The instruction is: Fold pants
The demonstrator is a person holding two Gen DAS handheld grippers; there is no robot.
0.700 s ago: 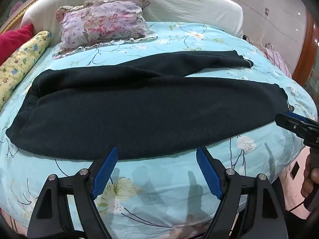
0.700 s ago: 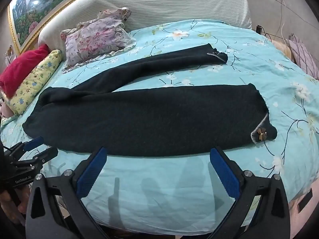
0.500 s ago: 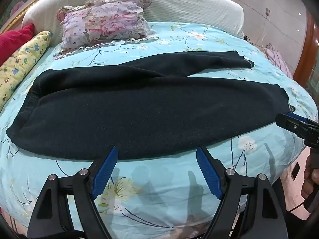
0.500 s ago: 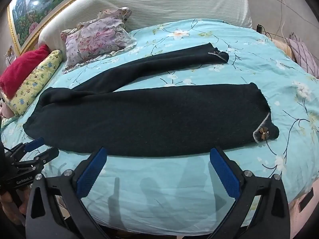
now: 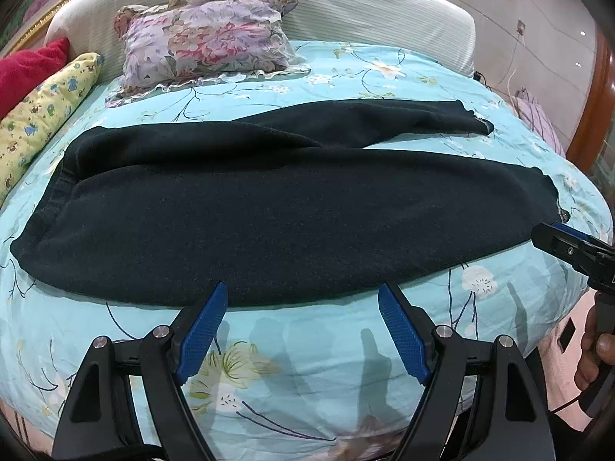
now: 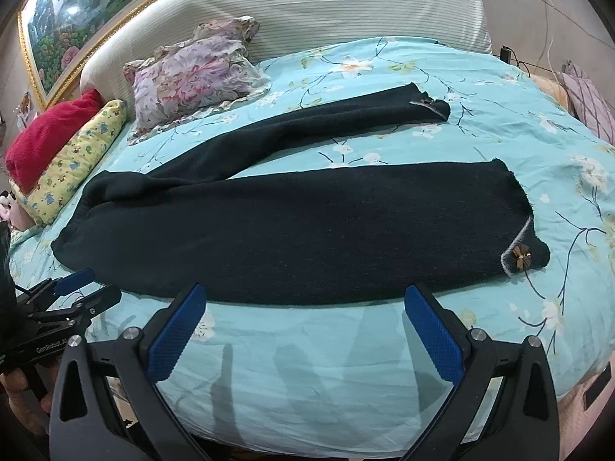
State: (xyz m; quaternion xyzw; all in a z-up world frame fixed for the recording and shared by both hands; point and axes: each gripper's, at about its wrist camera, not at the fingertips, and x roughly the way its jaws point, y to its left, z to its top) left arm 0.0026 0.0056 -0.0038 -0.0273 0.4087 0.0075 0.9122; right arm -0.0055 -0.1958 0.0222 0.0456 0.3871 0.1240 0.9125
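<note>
Pants (image 6: pixel 300 230) flat, long axis sideways, waist left, cuffs right.

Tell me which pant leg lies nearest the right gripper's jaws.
The near leg, with the flower ornament at its cuff. The far leg angles away toward the floral pillow.

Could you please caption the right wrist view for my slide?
Open right gripper facing black knit pants spread unfolded on a turquoise floral bedsheet.

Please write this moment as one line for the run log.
stage: pre-grasp | pants: flat on bed, legs apart, unfolded | left gripper: open, empty | right gripper: open, empty
</note>
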